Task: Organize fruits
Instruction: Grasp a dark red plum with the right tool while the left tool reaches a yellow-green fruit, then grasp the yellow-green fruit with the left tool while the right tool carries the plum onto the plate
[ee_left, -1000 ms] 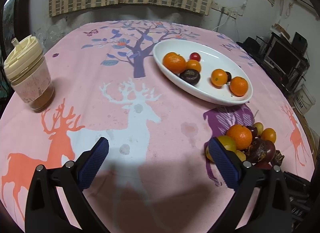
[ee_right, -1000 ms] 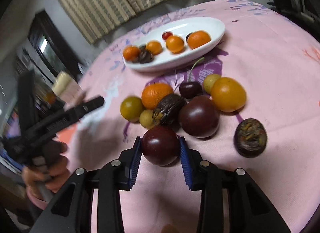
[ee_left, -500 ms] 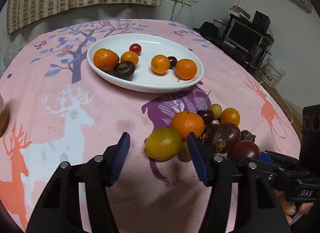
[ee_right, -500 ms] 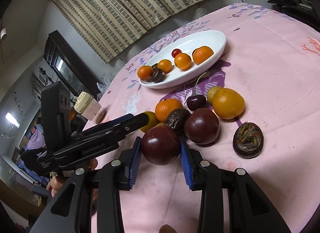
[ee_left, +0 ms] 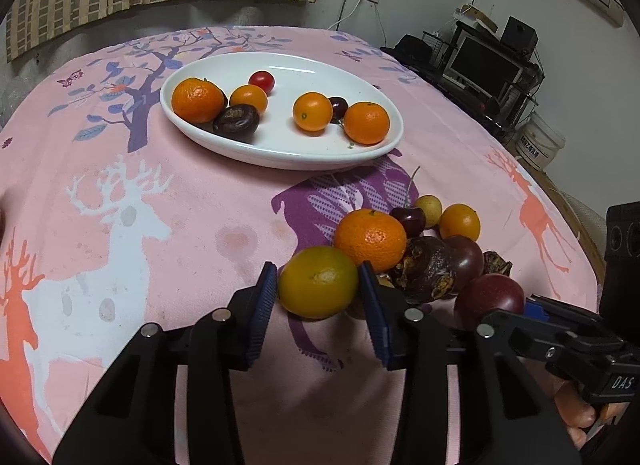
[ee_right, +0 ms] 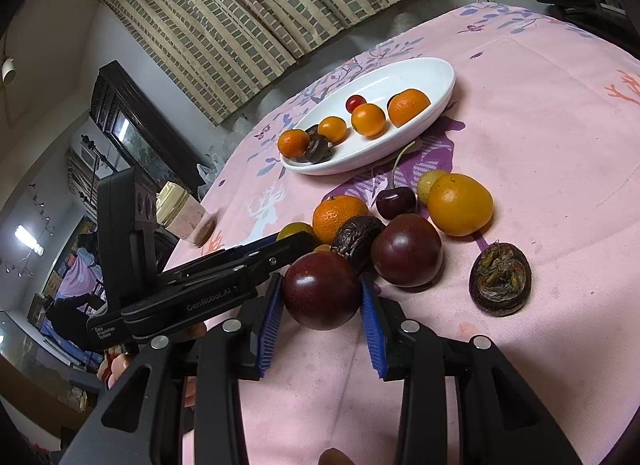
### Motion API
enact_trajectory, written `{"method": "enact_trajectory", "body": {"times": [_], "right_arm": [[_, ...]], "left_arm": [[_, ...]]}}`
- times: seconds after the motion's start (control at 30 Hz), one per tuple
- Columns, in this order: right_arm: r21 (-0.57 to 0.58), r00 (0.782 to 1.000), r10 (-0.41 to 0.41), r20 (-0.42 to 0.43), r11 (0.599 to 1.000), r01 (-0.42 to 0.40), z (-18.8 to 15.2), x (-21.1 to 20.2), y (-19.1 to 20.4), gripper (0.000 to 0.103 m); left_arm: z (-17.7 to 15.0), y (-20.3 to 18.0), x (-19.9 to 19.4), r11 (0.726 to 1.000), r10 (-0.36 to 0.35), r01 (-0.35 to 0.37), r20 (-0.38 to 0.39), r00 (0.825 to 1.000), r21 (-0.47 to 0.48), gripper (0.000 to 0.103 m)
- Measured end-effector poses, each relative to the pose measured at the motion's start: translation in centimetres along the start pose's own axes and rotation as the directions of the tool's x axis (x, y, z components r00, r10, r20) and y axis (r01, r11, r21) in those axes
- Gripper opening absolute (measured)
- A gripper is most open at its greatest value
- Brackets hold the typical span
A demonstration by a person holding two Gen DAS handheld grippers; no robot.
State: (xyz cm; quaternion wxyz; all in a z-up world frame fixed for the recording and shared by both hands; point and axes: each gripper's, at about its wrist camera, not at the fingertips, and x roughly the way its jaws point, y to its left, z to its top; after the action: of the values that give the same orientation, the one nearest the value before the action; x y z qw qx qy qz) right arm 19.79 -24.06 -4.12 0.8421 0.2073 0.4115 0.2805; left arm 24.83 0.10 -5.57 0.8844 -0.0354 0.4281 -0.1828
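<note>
My left gripper (ee_left: 318,289) is shut on a yellow-green citrus fruit (ee_left: 318,282) at the near edge of a fruit pile. My right gripper (ee_right: 322,297) is shut on a dark purple plum (ee_right: 322,290), which also shows in the left wrist view (ee_left: 489,299). The pile holds an orange mandarin (ee_left: 370,239), a cherry (ee_right: 396,203), a second plum (ee_right: 406,250), an orange fruit (ee_right: 459,204) and wrinkled dark fruits (ee_right: 501,279). A white oval plate (ee_left: 360,83) farther back holds several oranges, a cherry tomato (ee_left: 261,80) and a dark fruit (ee_left: 236,120).
The table carries a pink cloth with deer and tree prints (ee_left: 120,205). A lidded cup (ee_right: 182,213) stands at the table's left side in the right wrist view. A shelf with a monitor (ee_left: 486,65) and a white bucket (ee_left: 538,143) stand beyond the right edge.
My left gripper moved forward to the pile and closed on the yellow-green citrus. My right gripper kept its hold on the plum and lifted slightly.
</note>
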Motion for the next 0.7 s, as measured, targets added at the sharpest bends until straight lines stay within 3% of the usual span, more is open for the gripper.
{"method": "enact_trajectory", "body": {"times": [0.13,0.3,0.4,0.5,0.63,0.7], "right_arm": [[-0.006,1.000,-0.003,0.014,1.000,0.003,0.0,-0.3,0.1,0.038],[-0.110,0.997,-0.058,0.044,0.992,0.063,1.1,-1.2,1.6,0.038],[-0.161,0.988,-0.107,0.113,0.979,0.125,4.4,-1.7,2.5,0.038],[-0.166,0.972,-0.161,0.169,0.968,0.189,8.8,-0.4,2.4,0.038],[-0.149,0.956,-0.233,0.177,0.954,0.260,13.5,3.4,0.9,0.038],[-0.103,0.953,-0.254,0.166,0.956,0.273,15.0,5.0,-0.5,0.038]], "left_arm": [[-0.3,-0.1,-0.7,1.000,0.011,-0.011,0.019,1.000,-0.008,0.041],[1.1,0.1,-3.4,0.999,-0.028,0.033,0.129,0.991,-0.031,0.041],[3.8,0.0,-3.9,1.000,-0.008,0.013,0.191,0.982,-0.028,0.034],[7.2,0.2,-3.2,0.998,0.022,-0.009,0.226,0.974,-0.061,0.034],[10.6,0.9,-0.5,0.995,0.068,-0.049,0.223,0.972,-0.092,0.033],[11.2,1.8,0.5,0.993,0.070,-0.051,0.182,0.981,-0.108,0.029]]}}
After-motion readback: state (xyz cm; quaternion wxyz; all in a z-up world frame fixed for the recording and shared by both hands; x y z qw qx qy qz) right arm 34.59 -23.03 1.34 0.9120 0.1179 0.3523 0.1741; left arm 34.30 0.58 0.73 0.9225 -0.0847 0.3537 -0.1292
